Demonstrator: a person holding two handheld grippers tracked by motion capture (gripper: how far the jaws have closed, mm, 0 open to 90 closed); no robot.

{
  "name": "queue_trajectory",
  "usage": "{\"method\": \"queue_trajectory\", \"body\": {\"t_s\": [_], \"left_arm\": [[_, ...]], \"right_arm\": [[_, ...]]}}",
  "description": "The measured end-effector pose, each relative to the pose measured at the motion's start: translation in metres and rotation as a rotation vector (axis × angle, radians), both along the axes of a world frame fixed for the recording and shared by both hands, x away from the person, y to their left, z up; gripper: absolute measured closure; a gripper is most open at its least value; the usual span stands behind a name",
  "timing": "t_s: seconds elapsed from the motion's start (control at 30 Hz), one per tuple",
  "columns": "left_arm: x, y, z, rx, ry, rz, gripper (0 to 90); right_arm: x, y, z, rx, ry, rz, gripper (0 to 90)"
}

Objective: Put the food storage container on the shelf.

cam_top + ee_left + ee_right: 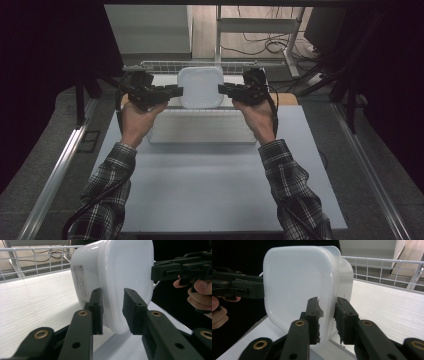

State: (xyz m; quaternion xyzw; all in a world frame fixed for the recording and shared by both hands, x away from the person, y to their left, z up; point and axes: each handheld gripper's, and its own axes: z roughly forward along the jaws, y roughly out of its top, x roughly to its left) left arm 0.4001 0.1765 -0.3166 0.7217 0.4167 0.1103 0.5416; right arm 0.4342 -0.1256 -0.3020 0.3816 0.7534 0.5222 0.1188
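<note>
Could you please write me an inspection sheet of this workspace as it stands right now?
Surface: pale grey table top, with a white ribbed tray at its far end.
Job's things: one white plastic container, lid on, raised between both grippers.
Clutter: nothing seen.
Grippers: left hand-held gripper straddles the container's lid rim; a gap shows beside the right-hand pad. Right hand-held gripper straddles the opposite rim, pads close against it; whether they press I cannot tell.
Cables: a black cable trails along the left sleeve; loose cables lie on the floor beyond.
Surroundings: white wire rack behind the tray, metal rails at both sides, dark curtains.
</note>
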Motion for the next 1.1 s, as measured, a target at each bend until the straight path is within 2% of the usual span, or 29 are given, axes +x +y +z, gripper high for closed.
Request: {"method": "queue_trajectory", "body": {"t_s": [0.2, 0.3, 0.43, 0.63, 0.8, 0.97, 1.1], "left_arm": [[0.004, -0.003, 0.001, 0.0, -0.005, 0.013, 64.2], [0.007, -0.004, 0.0, 0.006, 0.005, 0.025, 62.6], [0.011, -0.006, -0.001, 0.013, 0.015, 0.039, 56.0], [0.017, -0.008, -0.003, 0.037, 0.031, 0.054, 56.5], [0.022, -0.007, -0.004, 0.019, 0.052, 0.052, 56.5], [0.025, -0.007, -0.003, 0.022, 0.057, 0.082, 51.7], [0.031, -0.005, -0.003, 0.011, 0.064, 0.082, 47.9]], "right_arm": [[0.004, 0.003, 0.001, -0.01, -0.007, -0.011, 66.5], [0.006, 0.004, 0.001, -0.01, -0.005, -0.009, 65.4], [0.01, 0.009, 0.001, -0.031, -0.005, -0.009, 62.1], [0.014, 0.013, 0.001, -0.041, -0.004, -0.013, 57.9], [0.018, 0.012, 0.0, -0.034, 0.004, -0.013, 54.5], [0.02, 0.013, -0.001, -0.053, -0.008, -0.035, 51.0], [0.024, 0.014, -0.002, -0.051, -0.017, -0.055, 48.8]]}}
